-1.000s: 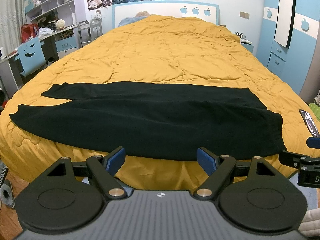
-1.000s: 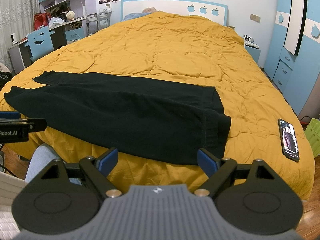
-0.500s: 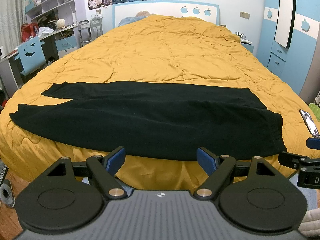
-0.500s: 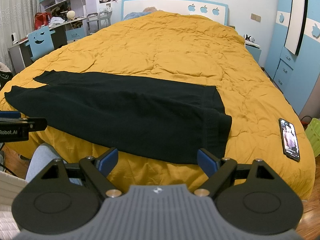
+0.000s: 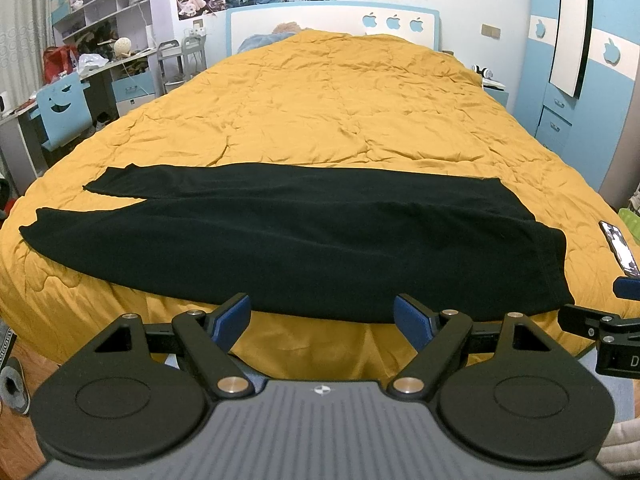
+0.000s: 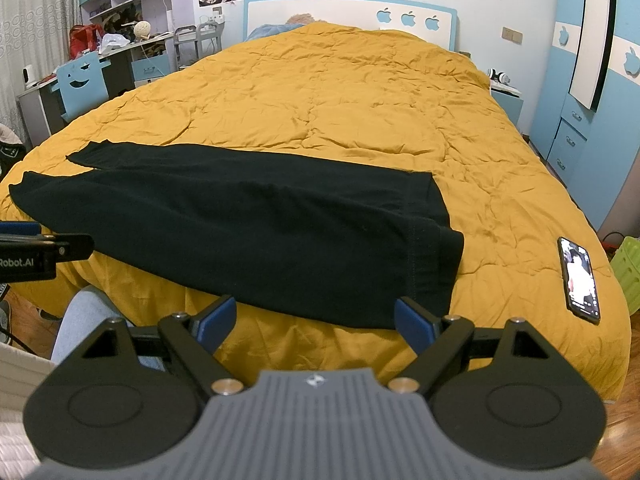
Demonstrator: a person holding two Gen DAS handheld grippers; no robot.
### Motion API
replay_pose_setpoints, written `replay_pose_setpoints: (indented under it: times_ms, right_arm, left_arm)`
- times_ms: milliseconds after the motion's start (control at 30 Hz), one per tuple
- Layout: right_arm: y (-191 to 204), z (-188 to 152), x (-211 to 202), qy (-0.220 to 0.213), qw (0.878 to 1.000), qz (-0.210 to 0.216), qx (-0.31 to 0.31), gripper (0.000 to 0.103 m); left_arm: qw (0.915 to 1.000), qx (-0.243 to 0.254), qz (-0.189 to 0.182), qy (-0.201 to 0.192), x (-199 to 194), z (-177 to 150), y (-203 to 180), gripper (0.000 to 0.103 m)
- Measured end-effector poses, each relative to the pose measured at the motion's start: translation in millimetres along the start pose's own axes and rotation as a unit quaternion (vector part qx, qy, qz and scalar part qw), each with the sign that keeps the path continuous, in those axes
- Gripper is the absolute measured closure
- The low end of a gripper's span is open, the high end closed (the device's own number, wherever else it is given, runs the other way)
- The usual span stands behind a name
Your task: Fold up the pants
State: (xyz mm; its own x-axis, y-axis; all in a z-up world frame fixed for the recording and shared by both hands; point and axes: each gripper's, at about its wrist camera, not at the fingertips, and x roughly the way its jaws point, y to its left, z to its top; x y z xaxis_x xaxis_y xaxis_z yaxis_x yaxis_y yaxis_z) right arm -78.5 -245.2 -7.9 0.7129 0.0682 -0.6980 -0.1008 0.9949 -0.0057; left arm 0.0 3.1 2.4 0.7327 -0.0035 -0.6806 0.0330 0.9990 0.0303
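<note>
We see the black pants (image 5: 288, 240) spread flat across the near edge of the yellow quilt (image 5: 340, 100), waistband at 3 o'clock. Our left gripper (image 5: 322, 316) and right gripper (image 6: 316, 320) hover at 6 o'clock, jaws spread, empty. A phone (image 6: 580, 280) lies at 3 o'clock.

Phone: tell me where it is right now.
In the right wrist view the phone lies on the yellow quilt near the bed's right front corner, right of the black pants, apart from them.
</note>
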Motion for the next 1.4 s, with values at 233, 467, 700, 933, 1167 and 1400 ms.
replay_pose_setpoints:
  times_ms: [233,467,700,933,1167,1400]
  right_arm:
    - [1,-2,0,0.000,1.000,0.000,0.001,0.021]
    - [-1,0,1,0.001,1.000,0.001,0.000,0.021]
    - [-1,0,1,0.001,1.000,0.002,0.000,0.021]
    - [-4,3,1,0.003,1.000,0.008,0.002,0.021]
    - [-20,8,7,-0.006,1.000,0.020,0.020,0.021]
    - [-45,8,22,-0.045,0.999,0.012,-0.006,0.021]
  left_arm:
    - [1.0000,-0.001,0.000,0.000,-4,1,1,0.008]
    - [1.0000,-0.002,0.001,0.000,-4,1,2,0.008]
    - [1.0000,-0.002,0.000,0.000,-3,1,1,0.008]
    - [1.0000,-0.003,0.000,0.001,-4,1,1,0.008]
    - [1.0000,0.005,0.004,0.005,4,2,13,0.008]
    - [0.9987,0.011,0.040,-0.031,13,7,53,0.014]
